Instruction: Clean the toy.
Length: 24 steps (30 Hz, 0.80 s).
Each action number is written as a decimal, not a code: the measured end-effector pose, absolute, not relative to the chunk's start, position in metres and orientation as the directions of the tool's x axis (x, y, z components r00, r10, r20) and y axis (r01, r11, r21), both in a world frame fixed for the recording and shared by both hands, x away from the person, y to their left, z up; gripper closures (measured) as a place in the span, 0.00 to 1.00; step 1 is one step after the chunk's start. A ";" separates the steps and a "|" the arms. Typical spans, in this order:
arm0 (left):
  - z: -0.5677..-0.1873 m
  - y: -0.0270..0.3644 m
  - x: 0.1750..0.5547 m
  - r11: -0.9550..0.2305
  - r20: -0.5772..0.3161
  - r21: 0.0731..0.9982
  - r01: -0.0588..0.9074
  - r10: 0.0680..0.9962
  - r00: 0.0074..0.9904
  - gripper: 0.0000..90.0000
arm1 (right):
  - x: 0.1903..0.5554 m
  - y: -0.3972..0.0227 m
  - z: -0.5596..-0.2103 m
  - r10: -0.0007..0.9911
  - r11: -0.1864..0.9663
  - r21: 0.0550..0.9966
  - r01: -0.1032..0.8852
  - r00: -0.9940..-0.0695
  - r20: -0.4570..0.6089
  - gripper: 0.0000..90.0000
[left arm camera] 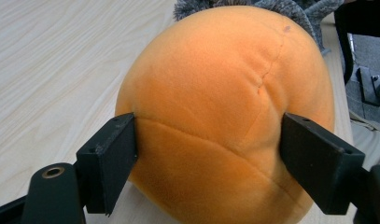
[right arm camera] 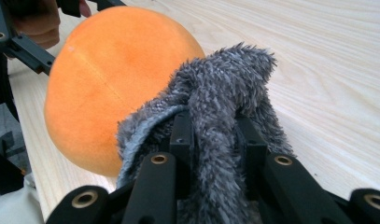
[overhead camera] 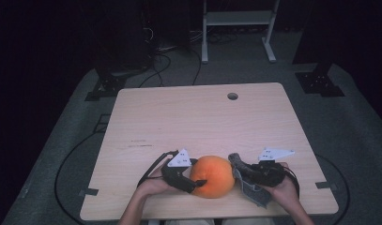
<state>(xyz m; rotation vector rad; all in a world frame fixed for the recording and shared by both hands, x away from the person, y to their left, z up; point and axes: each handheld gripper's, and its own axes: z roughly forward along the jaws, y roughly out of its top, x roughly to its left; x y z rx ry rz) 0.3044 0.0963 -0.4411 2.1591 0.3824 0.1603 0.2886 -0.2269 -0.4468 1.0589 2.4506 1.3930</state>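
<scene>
The left tool [overhead camera: 196, 180] clamps the round orange plush ball [overhead camera: 213, 176] from its left, while the right tool [overhead camera: 242, 172], gripping a shaggy grey cloth [overhead camera: 250, 187], sits against the ball's right side.

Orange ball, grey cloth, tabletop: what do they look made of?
Orange ball: seems plush fabric over soft stuffing; matte short nap, stitched seams, dimpled where the left gripper presses it.
Grey cloth: looks like shaggy microfibre or terry; long fuzzy fibres, bunched in the shut right gripper.
Table: pale wood-grain top, smooth and matte; solid wood or laminate, can't tell.
</scene>
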 end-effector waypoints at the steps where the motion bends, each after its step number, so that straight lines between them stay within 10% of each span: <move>1: -0.441 0.095 0.304 -0.541 -0.024 0.814 0.209 0.329 0.944 0.22 | 0.287 -0.227 -0.439 0.617 0.297 0.820 0.489 -0.754 0.226 0.81; 8: -0.431 0.078 0.291 -0.571 0.057 0.812 0.120 0.282 0.958 0.19 | 0.282 -0.201 -0.416 0.543 0.293 0.864 0.409 -0.815 0.202 0.80; 15: -0.437 0.067 0.305 -0.548 -0.069 0.796 0.258 0.341 0.937 0.01 | 0.271 -0.200 -0.427 0.530 0.361 0.843 0.399 -0.832 0.167 0.81; 24: -0.427 0.067 0.291 -0.506 0.050 0.852 0.131 0.329 0.943 0.39 | 0.267 -0.207 -0.419 0.552 0.350 0.848 0.397 -0.819 0.156 0.80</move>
